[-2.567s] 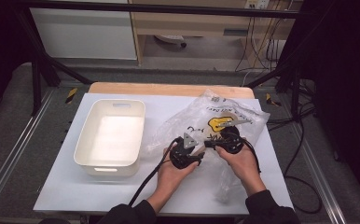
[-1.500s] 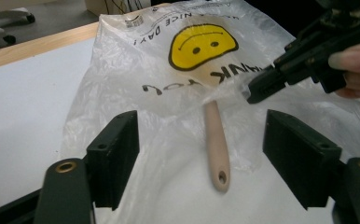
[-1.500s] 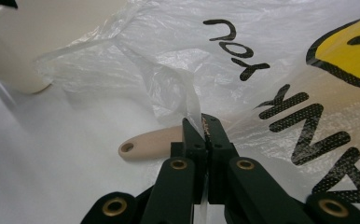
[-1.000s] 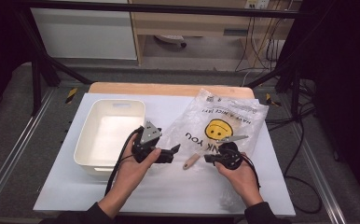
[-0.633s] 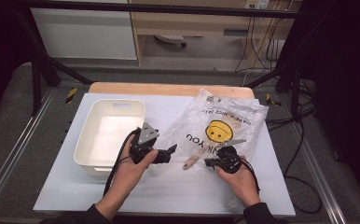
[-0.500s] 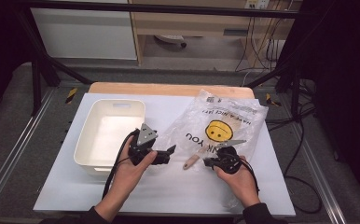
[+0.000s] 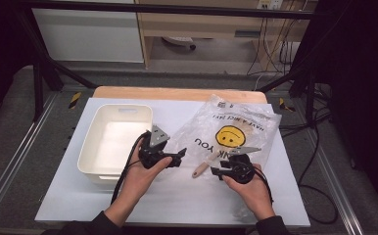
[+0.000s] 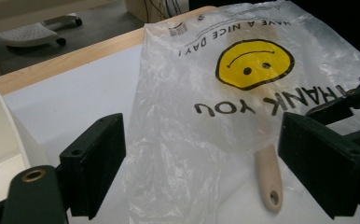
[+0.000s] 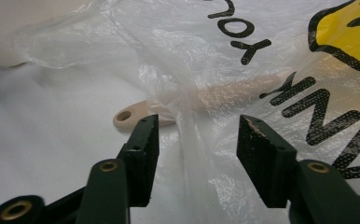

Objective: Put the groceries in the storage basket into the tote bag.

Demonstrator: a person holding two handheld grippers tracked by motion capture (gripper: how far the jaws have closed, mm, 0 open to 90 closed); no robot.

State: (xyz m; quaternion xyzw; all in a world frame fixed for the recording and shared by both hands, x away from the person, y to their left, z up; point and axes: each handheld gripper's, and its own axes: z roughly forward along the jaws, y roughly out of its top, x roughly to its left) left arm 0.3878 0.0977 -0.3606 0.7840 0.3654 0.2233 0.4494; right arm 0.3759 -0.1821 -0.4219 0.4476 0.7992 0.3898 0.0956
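Near the table's (image 7: 128,205) front edge, the left gripper (image 7: 179,157) hangs spread beside the white bin (image 7: 99,161); the beige handle (image 7: 200,170) pokes from the smiley bag (image 7: 236,132) toward the front, nearest the right gripper (image 7: 215,171), also spread, its jaws just short of it

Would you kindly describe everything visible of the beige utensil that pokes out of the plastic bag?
The beige utensil handle looks like smooth matte plastic or silicone, rounded at its free end, with a small hanging hole there. It lies flat on the white table, its holed end poking out of the mouth of the clear smiley-face bag. The rest shows as a blurred tan shape through the film, so its head cannot be told. Neither gripper touches it.
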